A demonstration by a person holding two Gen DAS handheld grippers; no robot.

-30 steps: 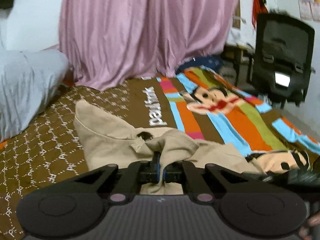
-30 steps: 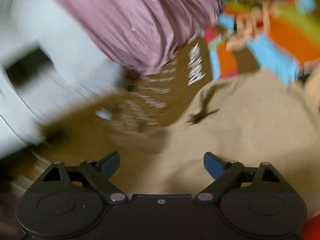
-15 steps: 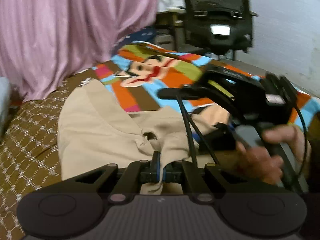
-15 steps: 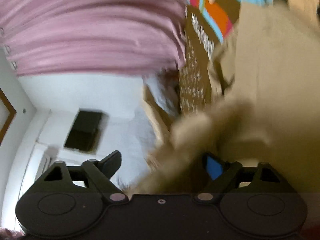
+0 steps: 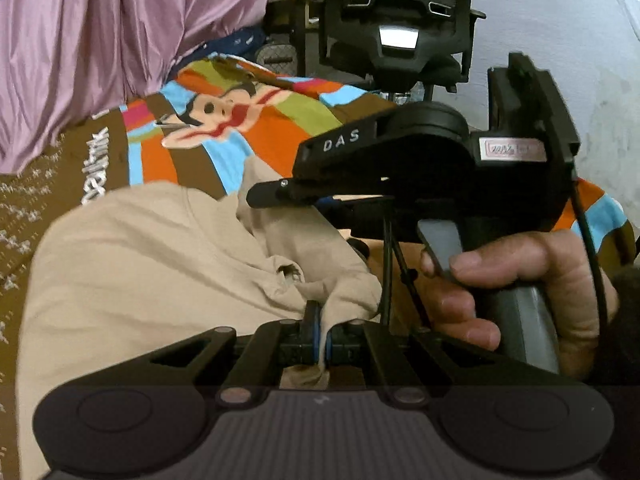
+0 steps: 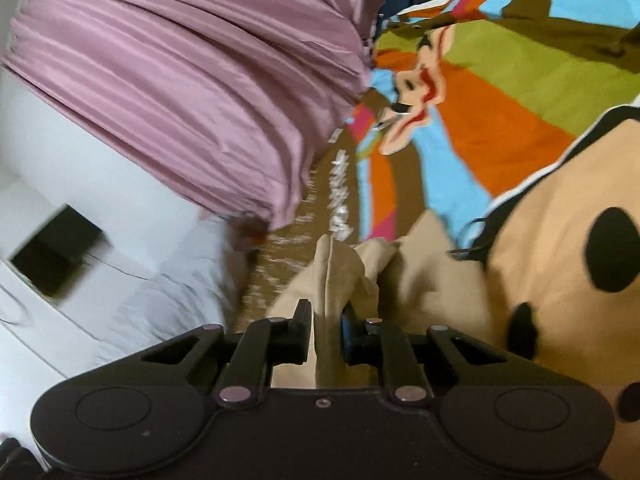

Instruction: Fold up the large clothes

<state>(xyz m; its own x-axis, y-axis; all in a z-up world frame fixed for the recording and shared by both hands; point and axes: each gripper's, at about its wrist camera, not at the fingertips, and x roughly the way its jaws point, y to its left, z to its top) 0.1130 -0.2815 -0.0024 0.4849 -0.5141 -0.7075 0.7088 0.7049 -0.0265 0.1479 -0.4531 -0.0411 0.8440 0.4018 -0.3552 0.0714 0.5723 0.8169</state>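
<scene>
Fingers of the left gripper (image 5: 319, 332) are pressed together on a pinch of the beige garment (image 5: 152, 264), whose cloth runs between the blue pads and bunches just ahead of them. Fingers of the right gripper (image 6: 325, 330) are closing on a raised fold of the same garment (image 6: 336, 276); the fold stands between the jaws and fills the narrow gap left between them. The garment lies spread on a patterned bedspread (image 5: 280, 128) with brown, orange, blue and green stripes and a cartoon figure.

Left wrist view only: the right gripper (image 5: 272, 194) seen from the side, held by the person's hand (image 5: 516, 292) around its grey handle, just above the garment; a black office chair (image 5: 400, 28) beyond the bed.

Right wrist view only: a white pillow or bedding (image 6: 132, 280) at the left. A pink curtain (image 6: 192, 80) appears in both views.
</scene>
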